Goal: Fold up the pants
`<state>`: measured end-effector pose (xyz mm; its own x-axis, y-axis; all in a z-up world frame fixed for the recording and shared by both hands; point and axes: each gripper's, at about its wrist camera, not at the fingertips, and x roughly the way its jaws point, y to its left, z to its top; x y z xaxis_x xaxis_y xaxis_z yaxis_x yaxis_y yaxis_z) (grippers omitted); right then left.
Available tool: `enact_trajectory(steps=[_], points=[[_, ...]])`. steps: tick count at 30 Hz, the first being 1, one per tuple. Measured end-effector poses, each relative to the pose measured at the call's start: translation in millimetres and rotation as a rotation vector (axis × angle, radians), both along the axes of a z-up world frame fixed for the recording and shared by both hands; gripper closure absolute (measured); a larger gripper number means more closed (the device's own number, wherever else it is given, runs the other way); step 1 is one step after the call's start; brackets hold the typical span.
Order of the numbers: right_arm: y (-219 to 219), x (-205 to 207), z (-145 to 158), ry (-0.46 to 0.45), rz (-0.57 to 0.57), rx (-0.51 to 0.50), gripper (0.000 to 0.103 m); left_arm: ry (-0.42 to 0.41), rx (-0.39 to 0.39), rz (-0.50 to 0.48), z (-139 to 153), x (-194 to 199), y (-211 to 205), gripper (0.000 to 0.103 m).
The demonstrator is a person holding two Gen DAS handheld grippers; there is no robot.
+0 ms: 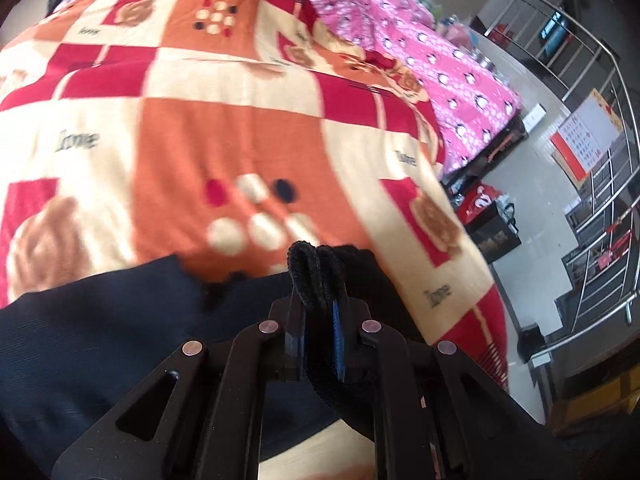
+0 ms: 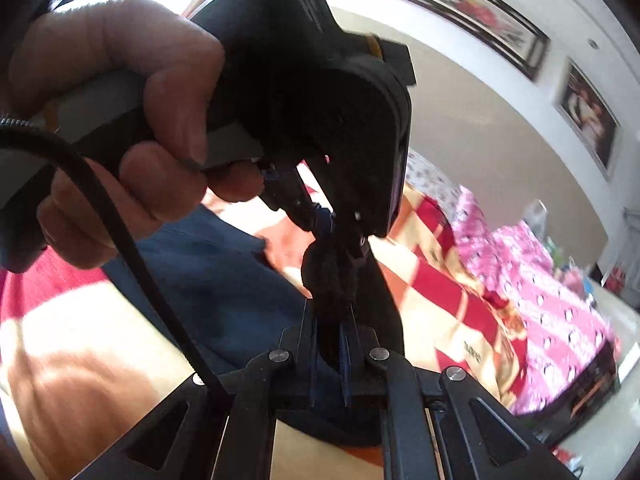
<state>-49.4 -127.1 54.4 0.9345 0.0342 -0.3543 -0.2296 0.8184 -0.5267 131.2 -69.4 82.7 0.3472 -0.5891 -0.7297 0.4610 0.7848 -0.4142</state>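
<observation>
Both grippers clamped on the dark pants above a checked blanket.

Left gripper (image 1: 319, 300): jaws closed on a bunched fold of the pants (image 1: 120, 320); the fabric loops up over the fingertips at 12 o'clock of the tool, and the rest of the garment spreads from 6 o'clock toward 9 o'clock across the blanket (image 1: 200, 120), which is checked in red, orange and cream; a pink bedspread (image 1: 452, 80) lies at 1 o'clock and a metal railing (image 1: 600, 160) at 3 o'clock. Right gripper (image 2: 330, 316): jaws closed on a dark wad of the same pants (image 2: 224, 288), directly at 12 o'clock of its fingers; in the right wrist view the left gripper (image 2: 326, 224) hangs just above that wad, pinching the fabric beside it, with the person's hand (image 2: 120, 120) wrapped round its handle at 10 o'clock; framed pictures (image 2: 472, 12) hang on the wall at 1 o'clock.
</observation>
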Motion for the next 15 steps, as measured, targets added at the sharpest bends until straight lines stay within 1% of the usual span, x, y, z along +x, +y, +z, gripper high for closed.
enact_trajectory(steps=[6, 9, 12, 14, 15], points=[[57.8, 6.3, -3.8, 0.043, 0.046, -0.042, 0.095, 0.023, -0.011, 0.053, -18.0, 8.2, 56.2, 0.094], [75.8, 11.0, -7.4, 0.070, 0.055, -0.049, 0.095, 0.039, -0.024, 0.069, -27.2, 12.3, 73.9, 0.094], [89.7, 12.2, -12.1, 0.097, 0.058, -0.058, 0.095, 0.046, -0.015, 0.073, -36.1, 15.1, 83.5, 0.092], [90.3, 16.4, -17.1, 0.124, 0.065, -0.056, 0.095, 0.051, 0.027, 0.112, -42.6, 16.9, 88.6, 0.079], [90.8, 18.8, -20.2, 0.161, 0.074, -0.049, 0.093, 0.054, 0.045, 0.126, -44.6, 17.6, 91.2, 0.075]])
